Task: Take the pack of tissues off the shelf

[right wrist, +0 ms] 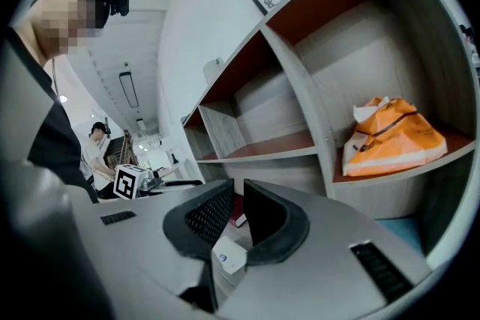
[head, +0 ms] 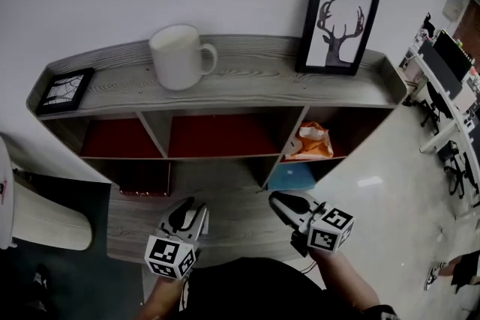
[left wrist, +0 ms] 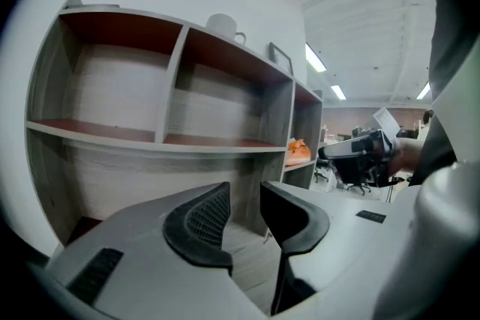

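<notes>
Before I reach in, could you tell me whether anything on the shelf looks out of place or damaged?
Only the orange pack in the upper right compartment: it is crumpled and lies askew. The mug and deer picture stand upright.

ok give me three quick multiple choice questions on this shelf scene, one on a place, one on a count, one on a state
1. Where is the orange pack?
A. on top of the shelf
B. in the upper right compartment
C. on the floor

2. How many things stand on the shelf top?
A. one
B. three
C. five

3. How do the jaws of the left gripper stand?
A. apart, nothing between them
B. pressed tight together
C. clamped on the pack

Answers:
1 B: it lies in the rightmost upper cubby.
2 B: a white mug, a deer picture and a small frame.
3 A: the left gripper view shows a bare gap between them.
</notes>
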Available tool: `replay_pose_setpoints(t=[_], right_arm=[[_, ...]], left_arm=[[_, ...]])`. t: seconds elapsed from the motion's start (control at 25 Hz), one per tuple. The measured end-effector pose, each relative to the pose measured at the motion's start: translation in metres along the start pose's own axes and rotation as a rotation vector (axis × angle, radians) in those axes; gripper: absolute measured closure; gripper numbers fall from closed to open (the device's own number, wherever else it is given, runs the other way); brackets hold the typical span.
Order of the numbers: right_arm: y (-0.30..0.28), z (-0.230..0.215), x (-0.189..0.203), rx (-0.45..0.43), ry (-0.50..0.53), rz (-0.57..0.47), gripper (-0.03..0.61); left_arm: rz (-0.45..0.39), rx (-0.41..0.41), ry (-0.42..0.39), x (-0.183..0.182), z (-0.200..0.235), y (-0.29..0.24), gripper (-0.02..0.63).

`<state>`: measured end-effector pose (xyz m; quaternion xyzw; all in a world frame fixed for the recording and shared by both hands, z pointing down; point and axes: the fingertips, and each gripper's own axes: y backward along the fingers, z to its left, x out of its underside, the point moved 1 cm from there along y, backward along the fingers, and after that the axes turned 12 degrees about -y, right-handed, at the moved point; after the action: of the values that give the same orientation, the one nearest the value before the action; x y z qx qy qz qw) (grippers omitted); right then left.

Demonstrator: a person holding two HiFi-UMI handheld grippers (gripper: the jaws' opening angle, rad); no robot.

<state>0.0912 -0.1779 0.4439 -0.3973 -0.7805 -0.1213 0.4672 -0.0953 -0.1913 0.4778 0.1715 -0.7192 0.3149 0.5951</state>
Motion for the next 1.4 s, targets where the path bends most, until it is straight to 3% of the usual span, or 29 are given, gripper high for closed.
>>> replay_pose_setpoints(t=[0.12,0.48,0.68,0.72,0.8,0.96,1.4], right_arm=[[0.026,-0.016,-0.014,0.003,0.023,-0.026,0.558],[0.083,-0.043,-0.035,-0.034,0.12,-0.031,0.557],[0.094,-0.058,-0.059,-0.024,0.169,-0.07,0.555],[0.095,-0.06,-0.064,-0.015,0.186,-0.08,0.542],[0.096,-0.066,-0.072,0.005,0.207,-0.089,0.454],[0.092,-0.081,-0.081,0.035,0.228,-0.073,0.375],[0.073,-0.142,-0.093,0.178,0.259,-0.07,0.328]], left_arm=[[-0.038,-0.007,-0.014,-0.02,-0.023,-0.008,0.516],[-0.069,-0.001,-0.051,-0.053,-0.084,-0.035,0.541],[-0.096,0.006,-0.054,-0.073,-0.096,-0.042,0.565],[-0.096,0.01,-0.056,-0.074,-0.097,-0.044,0.571],[-0.089,0.019,-0.06,-0.075,-0.1,-0.048,0.577],[-0.088,0.016,-0.074,-0.08,-0.097,-0.058,0.581],[-0.077,0.044,-0.069,-0.082,-0.1,-0.069,0.583]])
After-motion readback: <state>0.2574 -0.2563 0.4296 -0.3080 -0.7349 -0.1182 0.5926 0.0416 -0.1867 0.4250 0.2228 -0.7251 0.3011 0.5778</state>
